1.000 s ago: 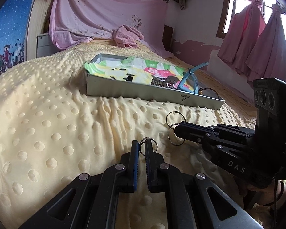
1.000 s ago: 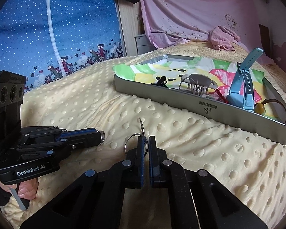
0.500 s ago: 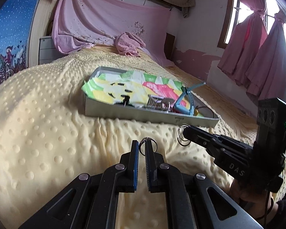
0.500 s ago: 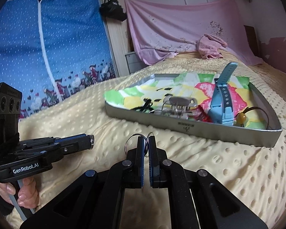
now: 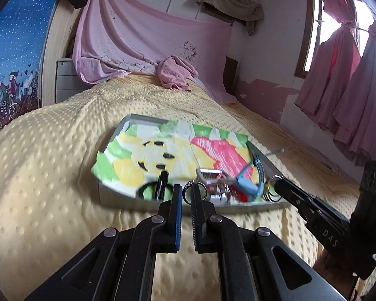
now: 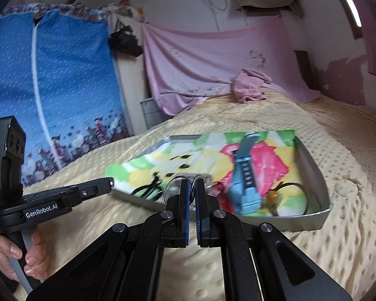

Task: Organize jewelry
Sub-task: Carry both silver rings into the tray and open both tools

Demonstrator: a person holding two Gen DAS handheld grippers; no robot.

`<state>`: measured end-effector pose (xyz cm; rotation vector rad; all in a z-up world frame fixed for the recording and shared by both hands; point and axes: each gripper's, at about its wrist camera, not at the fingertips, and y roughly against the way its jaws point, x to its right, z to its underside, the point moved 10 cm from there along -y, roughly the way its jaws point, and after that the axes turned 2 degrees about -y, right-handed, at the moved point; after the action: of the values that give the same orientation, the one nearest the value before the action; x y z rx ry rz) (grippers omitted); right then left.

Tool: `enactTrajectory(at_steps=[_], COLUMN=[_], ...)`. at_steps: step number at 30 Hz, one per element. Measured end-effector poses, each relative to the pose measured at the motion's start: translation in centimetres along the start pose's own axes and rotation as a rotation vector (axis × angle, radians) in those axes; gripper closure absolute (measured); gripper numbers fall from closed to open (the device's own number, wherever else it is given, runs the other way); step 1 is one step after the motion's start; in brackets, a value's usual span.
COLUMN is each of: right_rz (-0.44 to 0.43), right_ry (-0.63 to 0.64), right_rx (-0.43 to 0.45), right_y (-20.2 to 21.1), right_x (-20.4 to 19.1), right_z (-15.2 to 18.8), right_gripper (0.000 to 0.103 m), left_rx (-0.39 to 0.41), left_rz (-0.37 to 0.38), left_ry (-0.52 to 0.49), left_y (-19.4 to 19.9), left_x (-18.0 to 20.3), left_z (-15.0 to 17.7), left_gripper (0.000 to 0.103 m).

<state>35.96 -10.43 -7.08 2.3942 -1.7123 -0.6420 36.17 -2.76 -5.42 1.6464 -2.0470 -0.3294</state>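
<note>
Jaws, left gripper (image 5: 186,192): clenched on small silver ring (image 5: 194,188), carried over grey metal tray (image 5: 238,207).
Jaws, right gripper (image 6: 193,188): clenched on thin wire hoops (image 6: 173,184), for tray drop-off.

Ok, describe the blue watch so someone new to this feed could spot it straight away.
Find the shallow grey tray on the yellow dotted bedspread, lined with a bright cartoon cloth. Toward the tray's right side, over the cloth's pink patch, lies the blue watch. It is the only light blue strap there, long with dark notches; its neighbours are a black hair tie and metal pieces.
</note>
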Motion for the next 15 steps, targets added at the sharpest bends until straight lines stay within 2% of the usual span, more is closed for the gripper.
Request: enactTrajectory(at_steps=[10,15], right_rz=[0.057,0.054], right_ry=[-0.038,-0.074], right_rx=[0.000,-0.050], right_y=[-3.3,-5.3], right_x=[2.0,3.0], right_z=[-0.7,0.5], right_gripper=[0.099,0.099], left_rx=[-0.019,-0.045], left_rz=[-0.002,-0.006], left_ry=[0.004,0.019], left_y=[-4.0,-5.5], left_x=[0.4,0.2], left_z=[-0.7,0.0], left_gripper=[0.096,0.096])
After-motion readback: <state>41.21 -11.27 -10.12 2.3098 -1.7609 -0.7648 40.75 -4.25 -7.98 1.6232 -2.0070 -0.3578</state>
